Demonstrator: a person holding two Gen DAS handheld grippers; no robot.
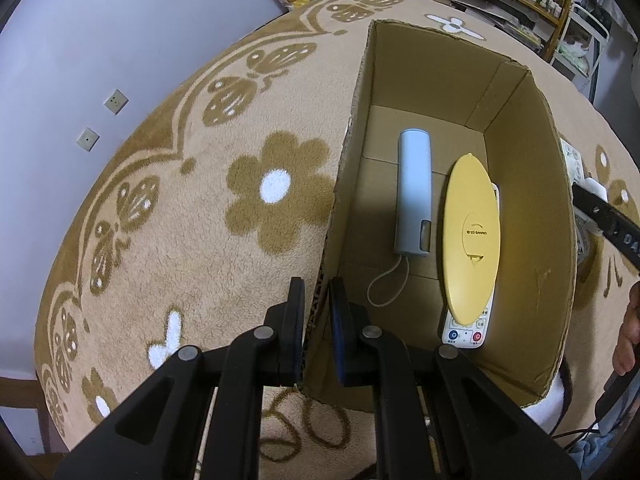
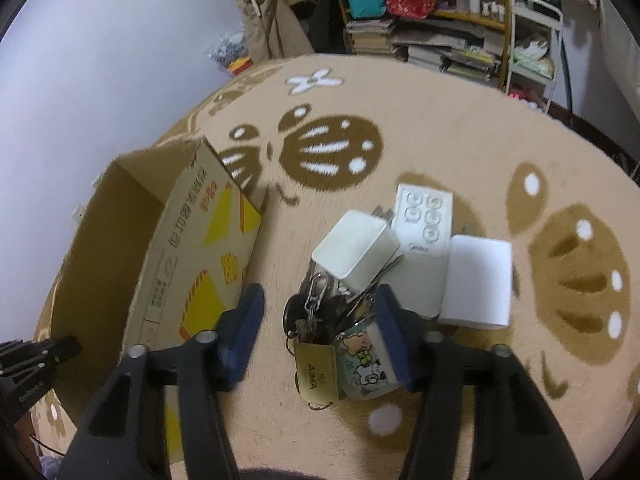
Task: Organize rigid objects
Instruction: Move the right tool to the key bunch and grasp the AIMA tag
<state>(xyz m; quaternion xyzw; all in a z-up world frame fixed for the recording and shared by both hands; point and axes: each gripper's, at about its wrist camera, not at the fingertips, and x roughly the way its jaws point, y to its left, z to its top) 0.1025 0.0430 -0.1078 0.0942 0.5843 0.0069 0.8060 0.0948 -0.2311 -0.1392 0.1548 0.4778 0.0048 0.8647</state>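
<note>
Bunch of keys (image 2: 316, 320) lies on the tan flowered rug (image 2: 440, 140), between the parted jaws of the right gripper (image 2: 320, 332); neither pad touches it.

Right gripper tilts steeply down, half open. Just beyond the keys: two white blocks (image 2: 354, 254), (image 2: 476, 280) and a white remote (image 2: 424, 216), heaped and partly overlapping. Left gripper (image 1: 316, 320) is clamped on the near wall of the cardboard box (image 1: 532, 240), pointing down. Inside the box a grey stick-shaped device (image 1: 414, 192) and a yellow oval disc (image 1: 472, 236) covering most of another remote (image 1: 466, 330). Cluttered shelves (image 2: 440, 40) stand behind; a hand shows at the left view's edge, cut off.
</note>
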